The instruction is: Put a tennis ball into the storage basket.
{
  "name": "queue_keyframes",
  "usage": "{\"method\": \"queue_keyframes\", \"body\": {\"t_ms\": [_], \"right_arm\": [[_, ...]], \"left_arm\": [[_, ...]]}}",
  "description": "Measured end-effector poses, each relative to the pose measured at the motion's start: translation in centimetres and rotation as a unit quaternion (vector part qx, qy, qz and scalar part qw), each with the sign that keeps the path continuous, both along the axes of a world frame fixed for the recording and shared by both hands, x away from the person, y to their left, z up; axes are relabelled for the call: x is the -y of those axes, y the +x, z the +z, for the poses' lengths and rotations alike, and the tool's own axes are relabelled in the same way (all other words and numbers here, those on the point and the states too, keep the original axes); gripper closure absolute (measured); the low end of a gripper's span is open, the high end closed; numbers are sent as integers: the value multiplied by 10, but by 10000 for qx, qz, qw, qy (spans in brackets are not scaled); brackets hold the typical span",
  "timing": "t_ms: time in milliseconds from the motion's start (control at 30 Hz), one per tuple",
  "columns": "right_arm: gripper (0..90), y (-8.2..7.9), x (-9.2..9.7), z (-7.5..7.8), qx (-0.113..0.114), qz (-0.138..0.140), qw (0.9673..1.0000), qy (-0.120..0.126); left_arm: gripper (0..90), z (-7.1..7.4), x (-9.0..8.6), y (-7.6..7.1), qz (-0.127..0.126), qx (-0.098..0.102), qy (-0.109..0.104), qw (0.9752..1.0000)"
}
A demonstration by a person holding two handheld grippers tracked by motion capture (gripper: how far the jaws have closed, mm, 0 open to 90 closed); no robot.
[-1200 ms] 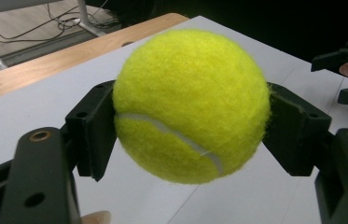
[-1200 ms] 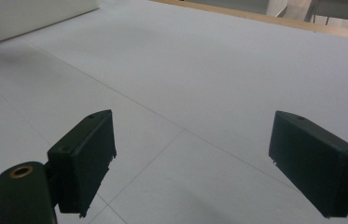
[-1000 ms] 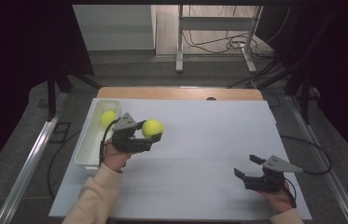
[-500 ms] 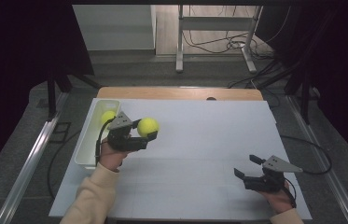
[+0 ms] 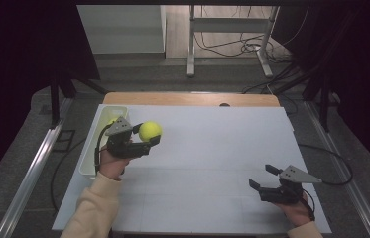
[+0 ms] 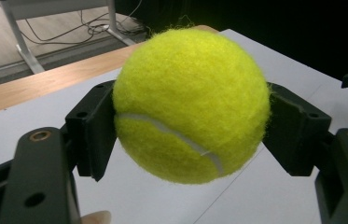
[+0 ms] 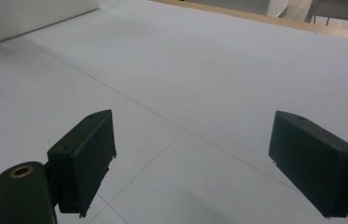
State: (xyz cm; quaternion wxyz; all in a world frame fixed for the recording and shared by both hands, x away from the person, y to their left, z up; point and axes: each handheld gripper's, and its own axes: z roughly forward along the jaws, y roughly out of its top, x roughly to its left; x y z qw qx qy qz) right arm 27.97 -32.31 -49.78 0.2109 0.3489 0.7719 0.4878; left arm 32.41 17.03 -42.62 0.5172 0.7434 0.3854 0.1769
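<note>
1. Left gripper (image 5: 145, 138) is clamped on the tennis ball (image 5: 150, 131), both pads on its sides; ball is held above the table, just right of the white bin (image 5: 89, 159).
2. In the left gripper view the ball (image 6: 191, 105) sits centred btwn the jaws, seam facing the camera. Grip looks firm, so probably no need to squeeze more.
3. Judging by the pose, the step is carrying the ball to the bin. Keep it level, get it fully over the rim, lower, then let go; a drop from high up would likely bounce out.
4. Right gripper (image 5: 266, 178) rests low near the table's right front w/ jaws spread, nothing btwn them. Best left parked there.
5. Table (image 5: 212, 148) is plain white w/ faint seams and a wooden strip along the far edge.
6. Room is dark at the sides; a desk frame and loose cables (image 5: 232, 47) lie on the floor behind.
</note>
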Motion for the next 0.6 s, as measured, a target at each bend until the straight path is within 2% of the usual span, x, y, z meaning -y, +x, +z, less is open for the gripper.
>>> {"method": "queue_keyframes", "body": {"t_ms": [600], "right_arm": [[150, 0, 0, 0, -5, 5, 10000, -2]], "left_arm": [[263, 0, -16, 1, 282, 14, 49, 9996]]}}
